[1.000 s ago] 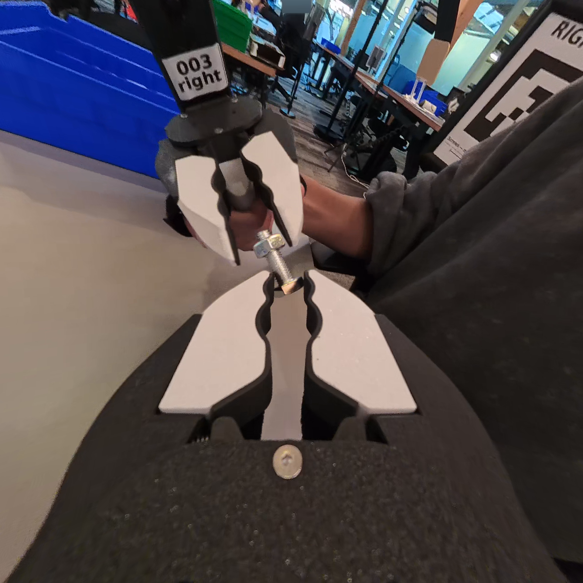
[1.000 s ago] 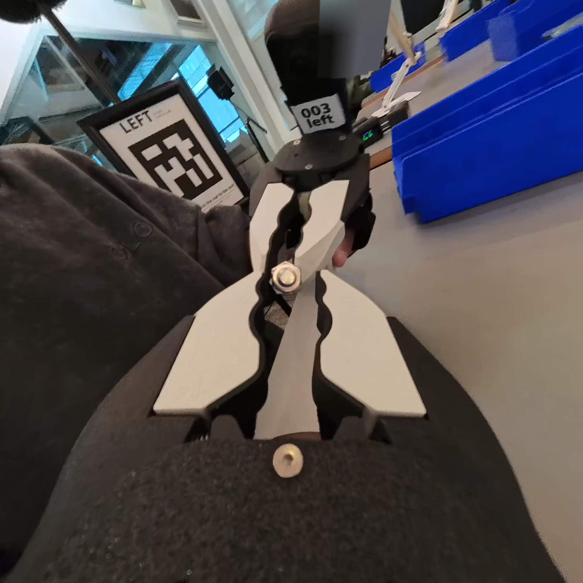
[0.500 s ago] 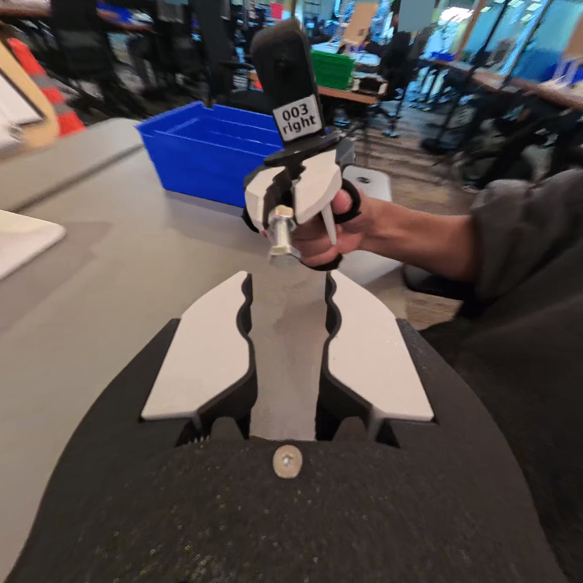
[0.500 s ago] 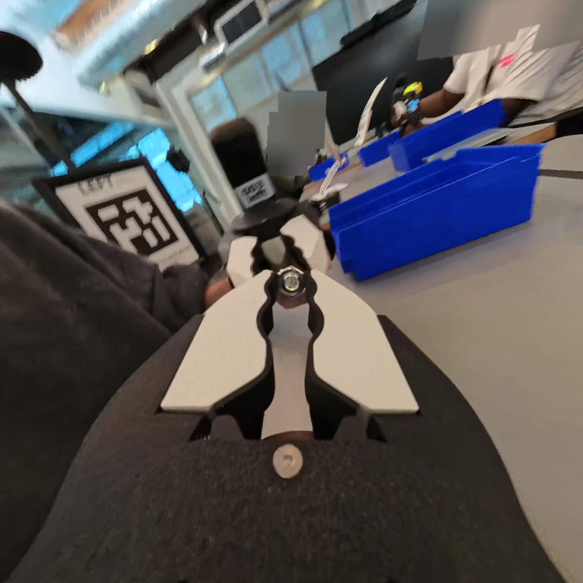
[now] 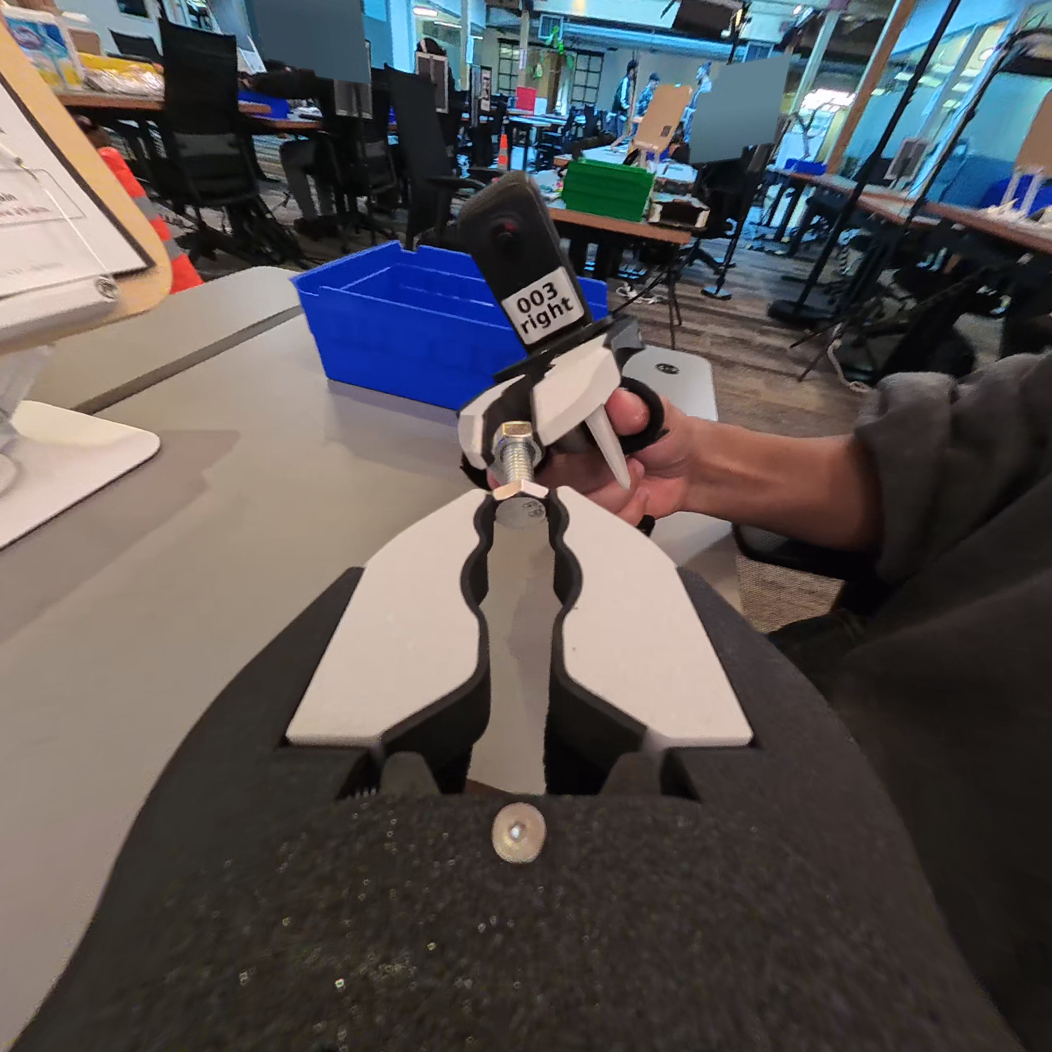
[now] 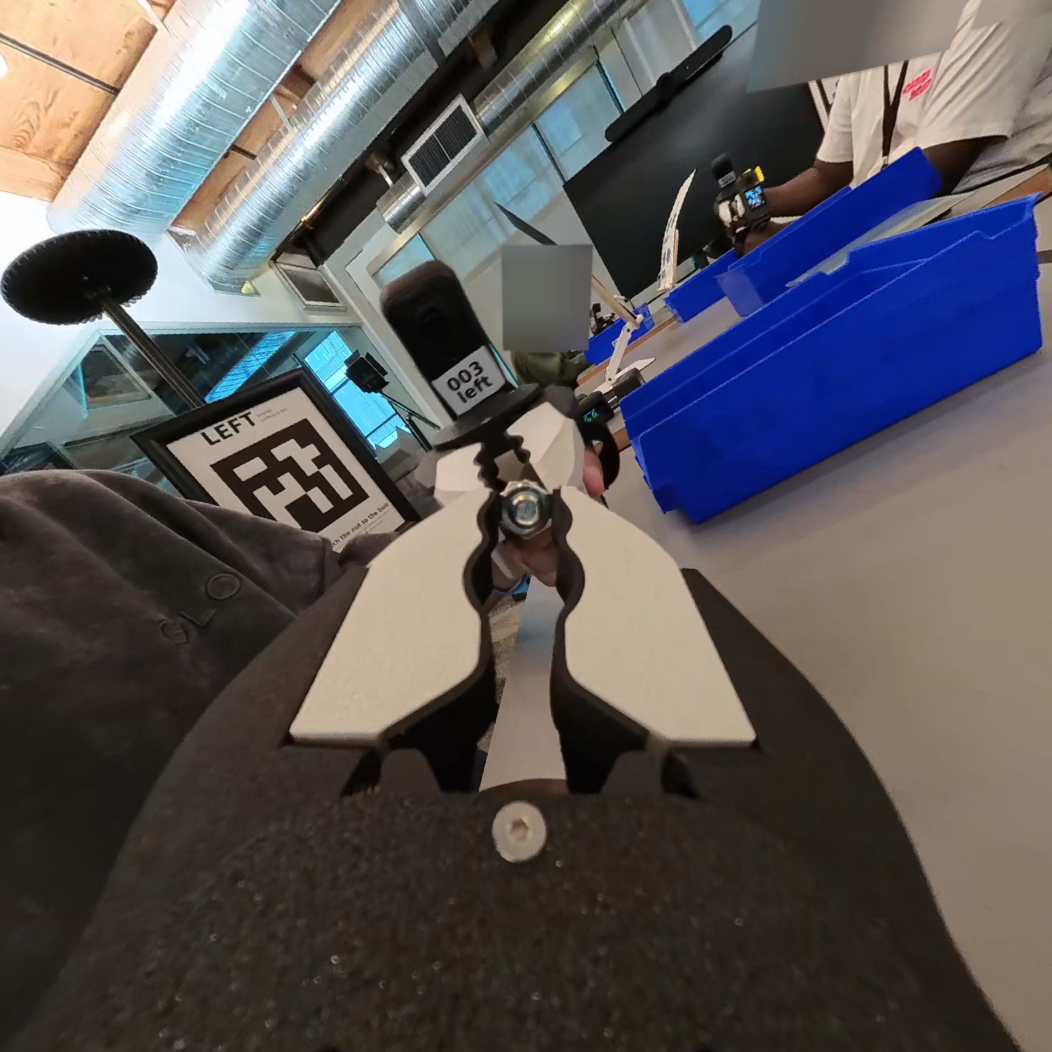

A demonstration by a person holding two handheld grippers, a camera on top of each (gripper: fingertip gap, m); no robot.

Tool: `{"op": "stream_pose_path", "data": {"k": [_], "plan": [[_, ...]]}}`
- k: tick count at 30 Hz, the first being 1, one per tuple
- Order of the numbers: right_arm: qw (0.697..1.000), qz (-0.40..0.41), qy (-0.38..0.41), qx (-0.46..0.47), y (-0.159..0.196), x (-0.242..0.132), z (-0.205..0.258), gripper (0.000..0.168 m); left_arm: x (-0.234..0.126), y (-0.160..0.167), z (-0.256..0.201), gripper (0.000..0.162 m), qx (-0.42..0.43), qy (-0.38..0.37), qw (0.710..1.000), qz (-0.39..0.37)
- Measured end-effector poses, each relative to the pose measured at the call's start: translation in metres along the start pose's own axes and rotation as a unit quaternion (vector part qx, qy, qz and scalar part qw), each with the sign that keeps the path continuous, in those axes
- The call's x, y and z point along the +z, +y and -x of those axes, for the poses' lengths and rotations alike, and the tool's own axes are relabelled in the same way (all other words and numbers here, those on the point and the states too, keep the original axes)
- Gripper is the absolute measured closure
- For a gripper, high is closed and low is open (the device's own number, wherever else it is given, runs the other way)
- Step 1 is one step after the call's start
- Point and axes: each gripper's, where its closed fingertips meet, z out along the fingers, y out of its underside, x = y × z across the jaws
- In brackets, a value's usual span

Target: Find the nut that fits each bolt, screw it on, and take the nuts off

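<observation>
A silver bolt [image 5: 515, 461] with a nut [image 5: 515, 435] on its thread hangs between my two grippers above the grey table [image 5: 199, 512]. My left gripper [image 5: 519, 501] is shut on the bolt's hex head [image 5: 519, 490] at its fingertips. My right gripper [image 6: 524, 506] is shut on the nut [image 6: 524, 509], seen end-on in the right wrist view. The right gripper also shows in the left wrist view [image 5: 529, 432], held by a hand [image 5: 654, 472]. The left gripper shows beyond the nut in the right wrist view [image 6: 506, 461].
A blue bin [image 5: 398, 330] stands on the table behind the grippers, also in the right wrist view [image 6: 825, 398]. A framed marker sign [image 6: 284, 472] stands near my dark sleeve. A white stand base [image 5: 57, 455] is at the left. Another person [image 6: 911, 85] works across the table. Less than 4 cm separates the two grippers' tips.
Half a second ago my left gripper was open and off the bolt. It has now closed on the bolt head again. The right gripper has kept hold of the nut.
</observation>
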Motion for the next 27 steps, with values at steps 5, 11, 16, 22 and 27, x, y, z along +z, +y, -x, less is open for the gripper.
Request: {"op": "stream_pose_path", "data": {"k": [5, 11, 16, 22, 27], "plan": [[0.994, 0.048, 0.007, -0.096, 0.009, -0.001, 0.009, 0.151, -0.004, -0.009, -0.009, 0.145, -0.127, 0.094, 0.987, -0.017], [0.804, 0.145, 0.168, -0.551, 0.026, -0.009, 0.014, 0.15, -0.002, -0.001, -0.024, 0.145, -0.168, 0.158, 0.973, 0.008], [0.936, 0.061, 0.084, -0.337, 0.012, -0.008, 0.027, 0.123, -0.006, -0.011, -0.026, 0.145, -0.164, 0.176, 0.97, -0.03], [0.995, -0.012, -0.003, 0.103, 0.002, 0.0, -0.002, 0.126, -0.018, -0.023, -0.012, 0.145, -0.109, 0.12, 0.984, -0.08], [0.955, -0.012, -0.095, 0.28, 0.013, 0.007, 0.003, 0.135, -0.015, -0.012, -0.005, 0.145, -0.059, 0.079, 0.994, -0.052]]}}
